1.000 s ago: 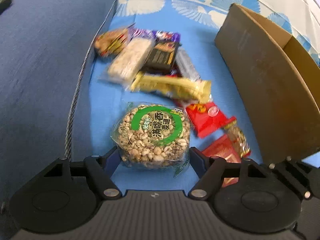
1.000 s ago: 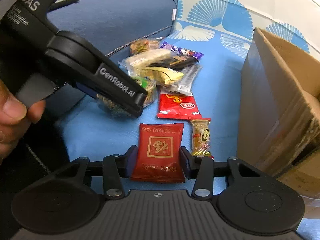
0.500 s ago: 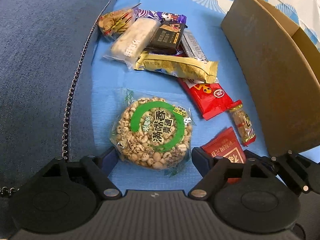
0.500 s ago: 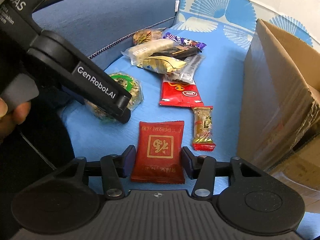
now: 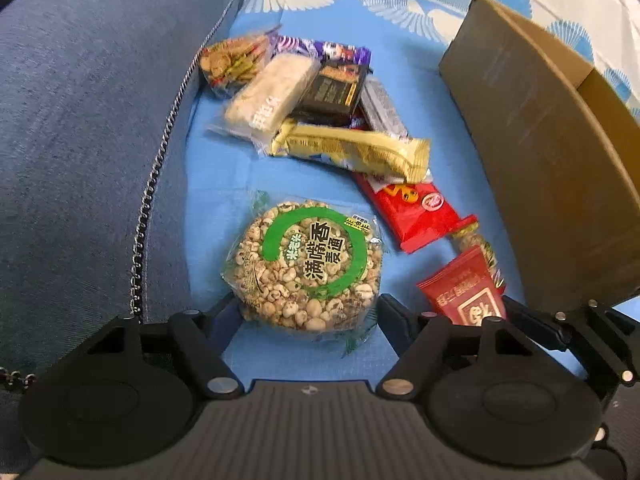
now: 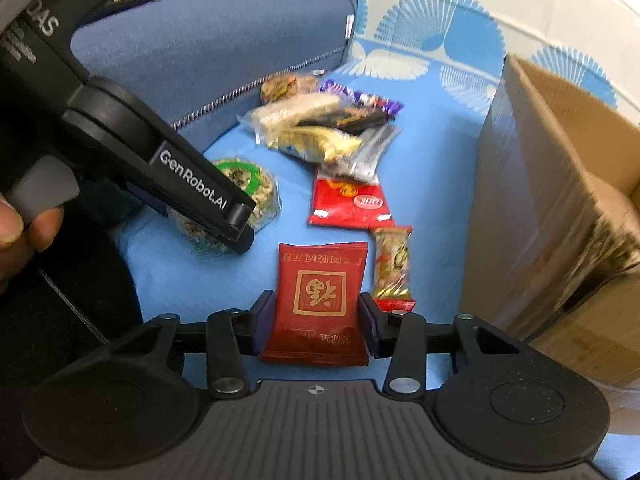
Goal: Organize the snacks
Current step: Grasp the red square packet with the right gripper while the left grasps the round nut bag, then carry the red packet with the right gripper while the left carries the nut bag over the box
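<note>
Round puffed-grain cake (image 5: 306, 268), clear wrap with a green ring label, lies flat on the blue sheet (image 5: 216, 184) between the fingers of the left gripper (image 5: 308, 314). Jaws closing; the left pad looks to be at the wrapper's edge, the right pad stands just clear of it.

Dark red square packet (image 6: 318, 300) with a gold emblem lies flat between the fingers of the right gripper (image 6: 316, 326). Jaws closing here too, pads right at the packet's sides; firm contact cannot be told.

Edges and room: the blue sofa cushion (image 5: 80, 120), with its braided piping, bounds the sheet on the left, close beside the grain cake. Bare sheet shows between cake and cushion, and ahead of the cake up to the pile. The left gripper's body crosses the left of the right wrist view, a person's fingers (image 6: 24, 224) on its grey trigger.

Container: open cardboard box (image 6: 560, 208) stands upright on the right, close beside the snacks. What is in it cannot be seen.

Around: a small peanut bar (image 6: 394, 268) lies just right of the red packet, beside the right pad. A red wafer packet (image 6: 348, 204) lies beyond it. Farther back lies a loose overlapping pile: a yellow bar (image 5: 352, 152), a white rice bar (image 5: 272, 100), a black packet (image 5: 332, 92), a silver packet (image 5: 384, 108), a purple wrapper (image 5: 324, 50) and a clear bag of mixed crackers (image 5: 232, 62) against the cushion.
</note>
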A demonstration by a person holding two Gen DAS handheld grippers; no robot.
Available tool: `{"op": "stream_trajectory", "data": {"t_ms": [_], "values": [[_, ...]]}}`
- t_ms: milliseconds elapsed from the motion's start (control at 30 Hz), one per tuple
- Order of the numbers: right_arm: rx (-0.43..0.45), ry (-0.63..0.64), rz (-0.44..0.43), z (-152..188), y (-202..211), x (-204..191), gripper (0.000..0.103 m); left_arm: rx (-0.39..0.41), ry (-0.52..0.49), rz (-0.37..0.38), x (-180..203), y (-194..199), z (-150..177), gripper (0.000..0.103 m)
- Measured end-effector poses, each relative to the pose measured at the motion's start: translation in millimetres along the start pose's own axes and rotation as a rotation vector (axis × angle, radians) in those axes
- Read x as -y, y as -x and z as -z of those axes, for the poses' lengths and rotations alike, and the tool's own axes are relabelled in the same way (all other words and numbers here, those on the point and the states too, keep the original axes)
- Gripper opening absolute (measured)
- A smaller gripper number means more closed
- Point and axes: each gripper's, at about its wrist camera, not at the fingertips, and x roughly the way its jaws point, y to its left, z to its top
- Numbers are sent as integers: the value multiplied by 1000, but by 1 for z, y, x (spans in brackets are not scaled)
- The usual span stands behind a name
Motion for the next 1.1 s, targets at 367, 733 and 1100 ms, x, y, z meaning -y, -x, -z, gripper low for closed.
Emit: {"op": "stream_trajectory", "data": {"t_ms": [367,733,1100], "values": [[138,-15,16,-18,49,7,46,137,23,82,-3,22,3,77],[358,-12,82,-58,127,76,45,211,10,94,-2,36,7,76],[413,-172,220,-63,129,179,45,327,-51,86,30,64,21,34]]}}
